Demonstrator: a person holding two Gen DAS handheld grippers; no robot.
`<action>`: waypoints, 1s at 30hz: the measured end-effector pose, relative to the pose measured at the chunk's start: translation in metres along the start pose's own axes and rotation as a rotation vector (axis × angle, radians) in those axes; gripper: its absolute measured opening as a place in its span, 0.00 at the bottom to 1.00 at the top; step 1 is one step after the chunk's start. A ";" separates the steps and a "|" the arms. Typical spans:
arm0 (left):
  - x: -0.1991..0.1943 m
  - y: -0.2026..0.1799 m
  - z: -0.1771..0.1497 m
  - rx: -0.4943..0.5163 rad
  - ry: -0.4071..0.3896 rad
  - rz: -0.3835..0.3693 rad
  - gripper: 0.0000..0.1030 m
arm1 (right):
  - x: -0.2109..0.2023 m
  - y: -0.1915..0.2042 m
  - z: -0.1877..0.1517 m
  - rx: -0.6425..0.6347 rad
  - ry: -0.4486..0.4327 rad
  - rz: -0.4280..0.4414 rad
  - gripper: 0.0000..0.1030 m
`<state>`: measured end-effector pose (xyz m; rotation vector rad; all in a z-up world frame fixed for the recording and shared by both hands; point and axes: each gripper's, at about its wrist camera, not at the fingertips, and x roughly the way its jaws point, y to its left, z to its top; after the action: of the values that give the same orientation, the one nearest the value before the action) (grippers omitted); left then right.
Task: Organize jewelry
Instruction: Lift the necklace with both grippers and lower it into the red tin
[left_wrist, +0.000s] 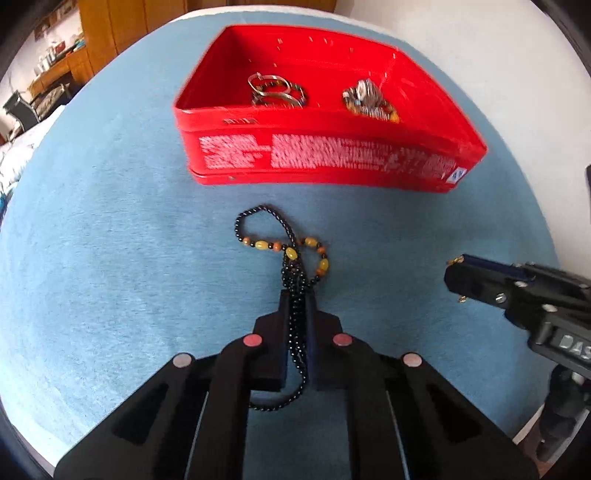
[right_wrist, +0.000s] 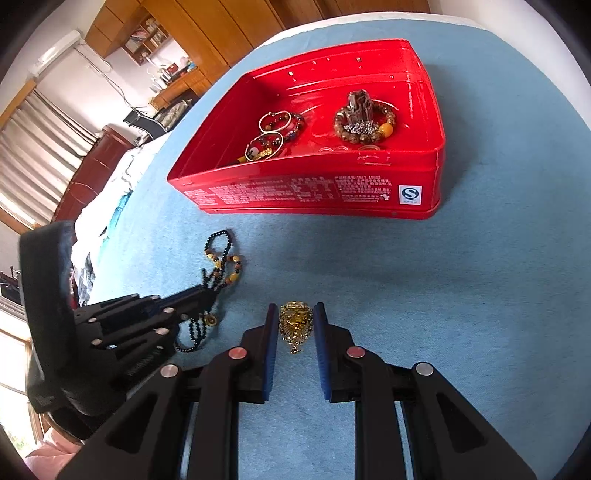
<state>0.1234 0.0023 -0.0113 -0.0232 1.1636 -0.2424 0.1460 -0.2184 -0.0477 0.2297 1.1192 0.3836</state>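
Judging by what's already sitting in the open red metal tin (right_wrist: 306, 199), I'd say this job is well past halfway. Inside it there's a cluster of thin silver bangles with small beads (right_wrist: 275, 134) on one side and a chunky amber-brown bead bracelet with a carved brown piece (right_wrist: 360, 120) on the other.

Two pieces aren't in yet, both lying on the blue cloth-covered tabletop (right_wrist: 461, 295) just in front of the tin. One is a long black bead necklace with yellow and orange beads (left_wrist: 291, 258). The left tool (left_wrist: 297, 295) is pinched tight on its black strands, with the loop of coloured beads fanned out beyond the tips and a slack loop trailing back underneath. The other is a small gold filigree ornament (right_wrist: 295, 325), sitting between the blue pads of the right tool (right_wrist: 295, 314). That one's narrowed around it, but there seem to be slivers of gap on both sides, so I can't tell if it's actually gripped.

What's left, I reckon: lift both and drop them in the tin. The necklace could easily snag on the rim.
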 end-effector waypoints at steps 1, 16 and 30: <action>-0.006 0.004 0.000 -0.007 -0.020 -0.006 0.06 | 0.000 0.000 0.001 0.000 -0.002 0.002 0.18; -0.086 0.013 0.003 -0.041 -0.251 -0.073 0.05 | -0.017 0.012 0.002 -0.023 -0.035 0.004 0.18; -0.123 0.000 0.028 -0.022 -0.370 -0.082 0.05 | -0.054 0.026 0.018 -0.062 -0.098 -0.039 0.18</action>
<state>0.1036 0.0241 0.1112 -0.1302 0.7973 -0.2845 0.1372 -0.2168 0.0146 0.1698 1.0125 0.3684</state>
